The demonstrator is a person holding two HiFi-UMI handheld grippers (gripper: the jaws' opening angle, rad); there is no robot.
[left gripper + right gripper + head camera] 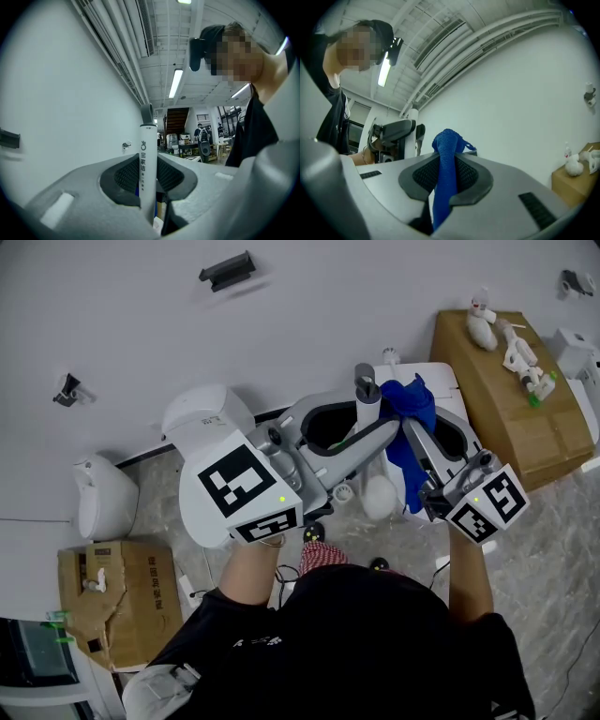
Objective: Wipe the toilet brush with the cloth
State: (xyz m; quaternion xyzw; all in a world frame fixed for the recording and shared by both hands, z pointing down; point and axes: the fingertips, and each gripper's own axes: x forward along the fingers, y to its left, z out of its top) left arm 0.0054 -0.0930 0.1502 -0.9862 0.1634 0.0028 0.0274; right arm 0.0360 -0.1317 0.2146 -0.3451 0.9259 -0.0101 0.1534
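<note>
The toilet brush's white handle (367, 397) with a grey top stands upright over the toilet bowl, and my left gripper (368, 434) is shut on it. Seen from the left gripper view, the handle (147, 154) runs up between the dark pads (125, 176). My right gripper (411, 430) is shut on the blue cloth (410, 407), which bunches against the right side of the handle's top and hangs down. In the right gripper view the cloth (445, 164) fills the gap between the jaws, with the left gripper (393, 130) beyond it. The brush's head is hidden.
A white toilet (208, 416) stands against the wall below both grippers. A cardboard box (502, 404) with white toys on top is at the right. A torn cardboard box (117, 601) and a white bin (101, 495) sit at the left. A white round object (380, 496) lies on the floor.
</note>
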